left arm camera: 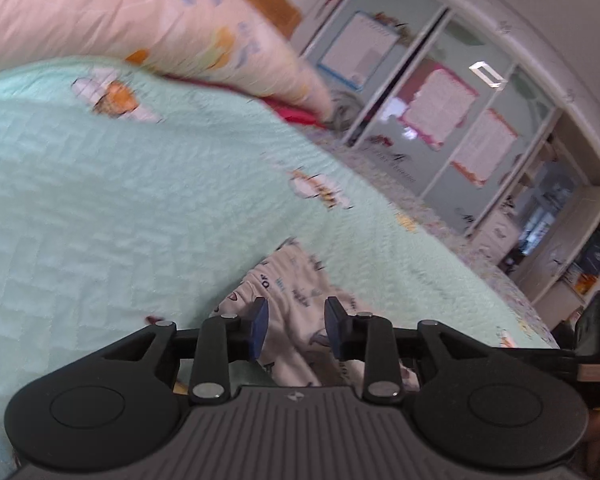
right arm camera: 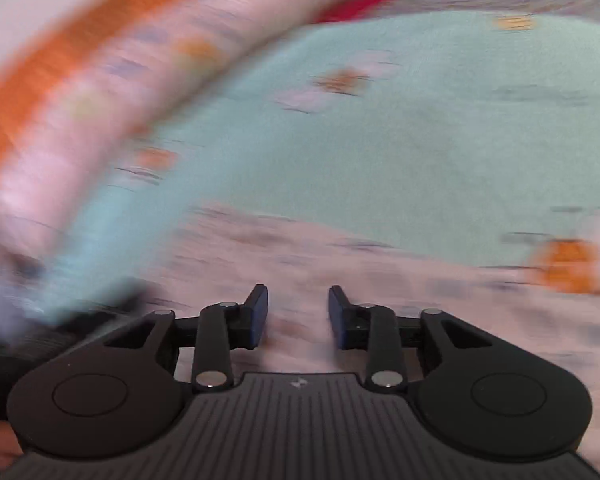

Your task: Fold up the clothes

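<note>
The left gripper [left arm camera: 296, 328] has its 2 blue-padded fingers [left arm camera: 260, 326] spread apart with a clear gap, pinching nothing. Through that gap, and running up toward 12 o'clock, lies the white printed cotton garment [left arm camera: 296, 280], crumpled on the mint-green quilted bedspread [left arm camera: 120, 200]; whether the pads touch the cloth cannot be told. At 11 o'clock sits a pale pink patterned pillow [left arm camera: 120, 12], and at 2 o'clock a grey-green sliding wardrobe [left arm camera: 440, 100] with papers stuck on its doors.

The right gripper [right arm camera: 298, 314] is likewise spread wide, holding nothing. The view is heavily blurred. Pale printed cloth of the garment [right arm camera: 340, 264] fills the space between and beyond the fingers, from 9 to 3 o'clock; the bedspread [right arm camera: 380, 140] lies past it at 12 o'clock.
</note>
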Demonstrator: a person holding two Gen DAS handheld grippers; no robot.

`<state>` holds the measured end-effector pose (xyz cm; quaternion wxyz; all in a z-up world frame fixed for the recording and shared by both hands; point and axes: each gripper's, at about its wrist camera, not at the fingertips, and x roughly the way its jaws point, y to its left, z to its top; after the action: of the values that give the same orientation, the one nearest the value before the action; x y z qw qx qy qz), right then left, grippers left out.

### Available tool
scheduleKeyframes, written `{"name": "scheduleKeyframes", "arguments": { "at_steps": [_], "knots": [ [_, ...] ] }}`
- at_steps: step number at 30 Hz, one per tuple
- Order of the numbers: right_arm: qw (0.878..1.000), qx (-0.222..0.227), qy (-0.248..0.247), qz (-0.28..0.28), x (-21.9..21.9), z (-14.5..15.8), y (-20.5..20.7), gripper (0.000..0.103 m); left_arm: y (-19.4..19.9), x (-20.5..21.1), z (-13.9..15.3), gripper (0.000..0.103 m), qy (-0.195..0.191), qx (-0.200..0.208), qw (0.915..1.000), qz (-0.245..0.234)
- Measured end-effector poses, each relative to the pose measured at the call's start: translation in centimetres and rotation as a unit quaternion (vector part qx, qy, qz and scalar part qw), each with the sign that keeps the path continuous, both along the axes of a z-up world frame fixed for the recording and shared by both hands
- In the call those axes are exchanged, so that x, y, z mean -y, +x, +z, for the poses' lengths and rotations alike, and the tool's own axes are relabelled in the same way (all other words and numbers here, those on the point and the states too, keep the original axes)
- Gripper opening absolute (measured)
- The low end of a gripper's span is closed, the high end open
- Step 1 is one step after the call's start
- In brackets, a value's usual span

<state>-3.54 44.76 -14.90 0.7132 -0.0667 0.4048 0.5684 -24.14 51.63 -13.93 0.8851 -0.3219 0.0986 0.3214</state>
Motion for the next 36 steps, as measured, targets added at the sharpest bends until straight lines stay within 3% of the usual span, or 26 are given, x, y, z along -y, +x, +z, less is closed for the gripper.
{"name": "scheduleKeyframes", "arguments": {
  "at_steps": [4,5,7,9,11,15,17,21,30,31,33,36],
  "knots": [
    [0.997,0.077,-0.024,0.004,3.3,0.2,-2.4,0.028,0.9,1.1,0.5,0.034,0.030,-0.001,0.9983,-0.050],
    [0.995,0.096,-0.029,0.005,4.2,0.2,-3.0,0.028,1.5,1.2,0.4,0.034,0.032,-0.019,0.9978,-0.055],
    [0.990,0.134,-0.041,0.008,5.9,0.3,-4.2,0.027,2.8,0.9,-0.5,0.033,0.030,-0.094,0.9945,-0.034],
    [0.984,0.172,-0.053,0.010,7.5,0.4,-5.4,0.034,2.8,-0.1,-1.4,0.031,-0.004,-0.097,0.9950,-0.026],
    [0.977,0.206,-0.057,0.002,9.3,0.6,-6.5,0.041,2.0,-0.6,-1.3,0.031,-0.019,-0.074,0.9969,-0.021],
    [0.972,0.232,-0.004,-0.025,11.4,1.4,-7.9,0.041,1.7,0.4,-0.8,0.031,0.001,-0.062,0.9980,-0.012],
    [0.973,0.229,-0.014,-0.031,11.8,0.9,-8.7,0.041,1.6,1.4,-0.4,0.035,0.023,-0.060,0.9978,-0.015],
    [0.988,0.153,0.005,-0.034,14.0,-0.3,-9.7,0.041,1.7,2.3,-0.2,0.036,0.043,-0.062,0.9971,-0.016],
    [0.993,0.089,0.055,-0.060,12.1,-2.2,-6.6,0.042,2.2,2.3,-0.9,0.037,0.038,-0.079,0.9961,-0.009],
    [0.992,0.093,0.063,-0.062,11.9,-2.3,-6.5,0.040,2.2,2.2,-0.9,0.038,0.036,-0.080,0.9961,-0.009],
    [0.989,0.118,0.077,-0.051,11.7,-2.0,-7.3,0.011,2.3,2.1,-1.1,0.039,0.034,-0.083,0.9960,-0.009],
    [0.983,0.162,0.085,-0.028,11.5,-1.8,-8.6,0.008,2.2,2.1,-1.0,0.039,0.035,-0.080,0.9961,-0.009]
  ]
}}
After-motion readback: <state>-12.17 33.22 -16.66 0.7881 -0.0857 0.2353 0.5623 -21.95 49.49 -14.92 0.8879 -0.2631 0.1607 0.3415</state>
